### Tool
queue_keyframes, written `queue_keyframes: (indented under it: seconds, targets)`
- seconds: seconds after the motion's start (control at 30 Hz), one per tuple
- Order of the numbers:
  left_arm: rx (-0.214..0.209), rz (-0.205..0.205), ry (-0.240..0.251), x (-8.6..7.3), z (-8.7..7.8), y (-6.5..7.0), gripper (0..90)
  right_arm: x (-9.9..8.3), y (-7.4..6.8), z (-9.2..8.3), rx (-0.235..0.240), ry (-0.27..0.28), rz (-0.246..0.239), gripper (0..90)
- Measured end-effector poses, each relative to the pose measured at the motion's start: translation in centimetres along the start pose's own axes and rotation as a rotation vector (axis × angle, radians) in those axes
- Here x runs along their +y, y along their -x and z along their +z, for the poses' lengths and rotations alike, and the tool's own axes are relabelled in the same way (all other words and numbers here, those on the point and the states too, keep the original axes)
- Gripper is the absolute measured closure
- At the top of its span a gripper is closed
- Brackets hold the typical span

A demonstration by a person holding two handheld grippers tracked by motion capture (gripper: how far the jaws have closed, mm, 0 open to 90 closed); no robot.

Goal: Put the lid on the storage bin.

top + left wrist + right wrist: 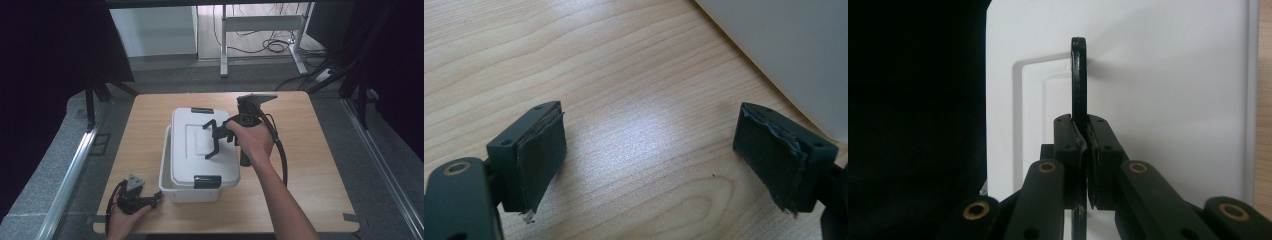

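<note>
A white plastic box stands mid-table, and its white lid lies on top, shifted a little to the right of the box's left rim. The lid's thin black handle stands up from it. My right gripper comes in from the right and is shut on that handle. In the right gripper view the pads pinch the handle edge-on above the lid. My left gripper rests at the table's front left, beside the box. Its jaws stand wide open over bare wood, next to the box wall.
Black latches sit at the lid's far end and near end. The wooden table has bare room right of the box. Beyond its far edge stand a desk frame and floor cables. Dark curtains flank both sides.
</note>
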State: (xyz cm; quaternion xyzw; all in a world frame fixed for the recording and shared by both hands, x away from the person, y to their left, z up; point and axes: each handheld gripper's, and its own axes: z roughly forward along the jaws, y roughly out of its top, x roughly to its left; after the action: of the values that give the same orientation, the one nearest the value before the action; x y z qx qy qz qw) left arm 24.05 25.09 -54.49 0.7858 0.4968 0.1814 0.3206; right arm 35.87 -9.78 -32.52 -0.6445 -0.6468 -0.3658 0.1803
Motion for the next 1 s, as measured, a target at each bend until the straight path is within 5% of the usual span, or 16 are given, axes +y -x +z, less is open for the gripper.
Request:
queue_keyframes:
  seconds: [1.0]
  targets:
    - [0.0,0.0,-0.002,0.1,0.1,0.0,12.9,0.2,-1.2,4.7,-0.029,-0.062,0.052,84.6]
